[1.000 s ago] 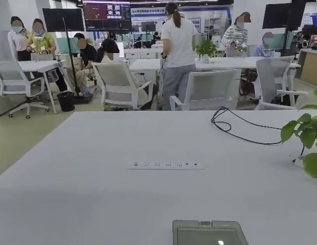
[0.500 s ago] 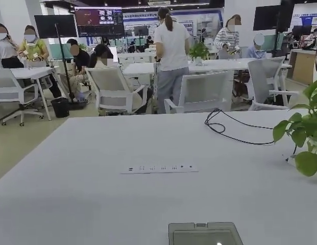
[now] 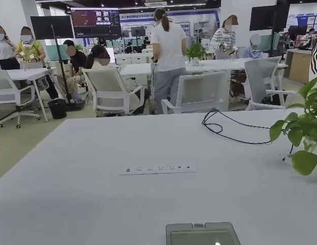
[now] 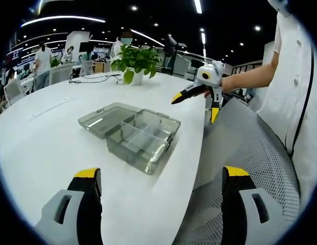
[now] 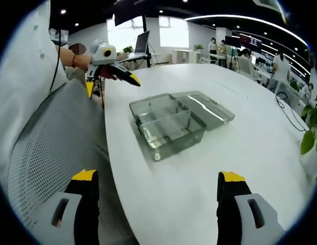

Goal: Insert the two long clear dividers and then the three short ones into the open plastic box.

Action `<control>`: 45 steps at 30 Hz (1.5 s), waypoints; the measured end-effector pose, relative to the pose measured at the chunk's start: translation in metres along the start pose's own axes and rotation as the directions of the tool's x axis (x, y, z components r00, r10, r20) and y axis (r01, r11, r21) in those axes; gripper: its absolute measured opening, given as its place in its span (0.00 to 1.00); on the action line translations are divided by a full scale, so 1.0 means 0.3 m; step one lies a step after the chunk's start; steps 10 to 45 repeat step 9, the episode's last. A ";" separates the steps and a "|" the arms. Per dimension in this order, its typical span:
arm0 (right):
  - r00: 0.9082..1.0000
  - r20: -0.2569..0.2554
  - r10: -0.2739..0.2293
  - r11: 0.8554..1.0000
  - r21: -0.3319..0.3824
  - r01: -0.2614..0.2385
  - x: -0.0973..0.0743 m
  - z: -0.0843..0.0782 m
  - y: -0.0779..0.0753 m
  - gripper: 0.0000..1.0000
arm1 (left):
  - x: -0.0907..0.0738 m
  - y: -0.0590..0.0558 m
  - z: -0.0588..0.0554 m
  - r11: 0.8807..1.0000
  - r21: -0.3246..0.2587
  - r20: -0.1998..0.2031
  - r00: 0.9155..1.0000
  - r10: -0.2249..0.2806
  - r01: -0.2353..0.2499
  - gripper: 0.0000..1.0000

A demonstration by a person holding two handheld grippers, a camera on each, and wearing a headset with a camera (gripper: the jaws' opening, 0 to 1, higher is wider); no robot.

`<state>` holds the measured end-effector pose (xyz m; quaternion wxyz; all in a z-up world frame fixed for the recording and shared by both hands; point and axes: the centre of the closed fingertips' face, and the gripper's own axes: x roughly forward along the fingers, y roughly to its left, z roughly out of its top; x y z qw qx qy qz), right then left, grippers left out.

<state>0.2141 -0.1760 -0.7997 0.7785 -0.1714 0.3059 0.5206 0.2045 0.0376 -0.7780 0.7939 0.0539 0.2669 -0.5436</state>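
The left gripper (image 4: 161, 172) has its two yellow-tipped black jaws set wide apart, with nothing between them. The right gripper (image 5: 158, 176) is in the same condition: jaws spread, holding nothing. Each gripper is held off the near edge of the flat white table (image 3: 97, 204), well apart from the other, and neither touches the work.

The clear rectangular plastic box (image 4: 135, 133) rests on the table close to that near edge, between the two grippers. Its hinged clear lid (image 4: 99, 116) lies open and flat on the side away from the person. Clear partition walls stand inside the box; their number cannot be told.

Farther along the table lie a flat white power strip (image 3: 157, 169) and a looped black cable (image 3: 235, 133). A green leafy plant (image 3: 301, 135) stands at the right.
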 end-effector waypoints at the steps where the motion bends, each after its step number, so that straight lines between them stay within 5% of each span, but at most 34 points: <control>1: 1.000 0.000 -0.001 1.000 0.000 0.001 0.000 0.000 -0.001 0.97 | 0.001 -0.001 -0.002 1.000 -0.002 -0.001 1.000 -0.001 0.001 1.00; 45: 1.000 -0.006 0.005 1.000 -0.009 -0.005 0.002 0.001 0.002 0.97 | 0.002 -0.006 -0.009 1.000 0.000 -0.006 1.000 0.000 0.000 1.00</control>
